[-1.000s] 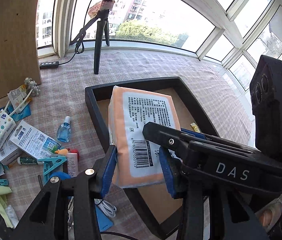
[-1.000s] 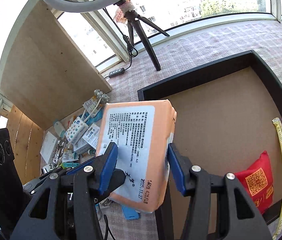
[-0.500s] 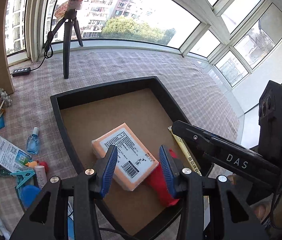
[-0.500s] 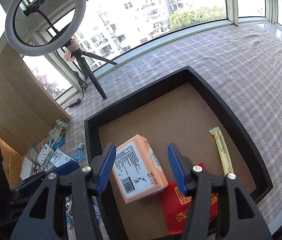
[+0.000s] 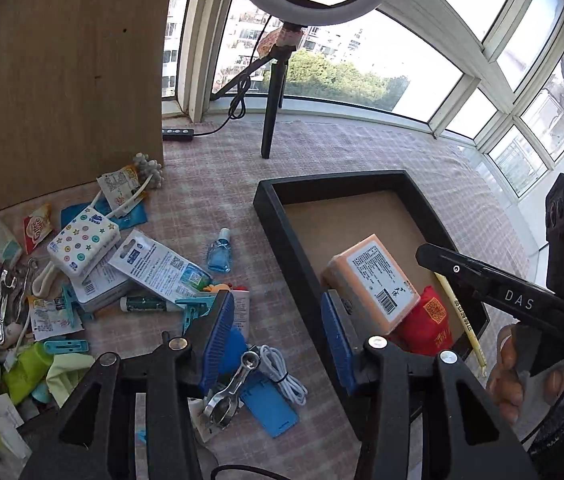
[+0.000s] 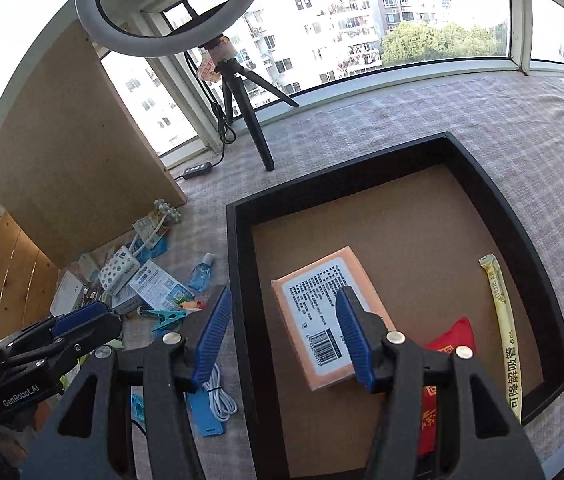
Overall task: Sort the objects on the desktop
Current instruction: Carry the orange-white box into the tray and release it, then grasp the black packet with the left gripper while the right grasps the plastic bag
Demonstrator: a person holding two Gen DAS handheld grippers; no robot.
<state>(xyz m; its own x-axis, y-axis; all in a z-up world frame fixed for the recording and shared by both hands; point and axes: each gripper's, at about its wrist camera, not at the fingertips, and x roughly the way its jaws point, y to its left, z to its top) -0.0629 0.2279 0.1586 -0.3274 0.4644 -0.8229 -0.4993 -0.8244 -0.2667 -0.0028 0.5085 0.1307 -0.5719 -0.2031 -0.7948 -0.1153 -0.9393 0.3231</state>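
Left gripper (image 5: 274,336): spread wide, nothing between its blue pads, poised above the tray's near-left wall with the clutter to its left. Right gripper (image 6: 282,334): likewise spread and empty, straddling the tray's left wall; in the left view its jaws are hidden, only its black body showing at the right. Tray (image 5: 278,236): black frame, brown floor, standing on the checked cloth of the table (image 5: 342,148); holds three items. Pack (image 6: 322,312): orange soft-wrapped block with a white printed label and barcode, lying flat near the tray's near-left part; judged light and squashy, film likely slippery, best pinched across its short sides. Pouch (image 5: 426,320): red, printed with a square code, partly tucked under the pack's near corner; judged soft and limp. Sachet (image 6: 502,328): long yellow stick along the tray's right wall, apart from the other two; judged thin and light, best taken at mid-length. Remaining floor of the tray bare. Unsorted heap on the table left of the tray: bottle (image 5: 220,254), small, blue, clear, lying apart from the heap, judged rigid and smooth and inclined to roll, best gripped across its body; tissue pack (image 5: 82,240), white with coloured dots, soft; leaflet (image 5: 158,268), flat, hard to lift save by an edge; clip (image 5: 194,310), teal, stiff; cable (image 5: 282,376), white, coiled, floppy; further small items too tangled to identify.
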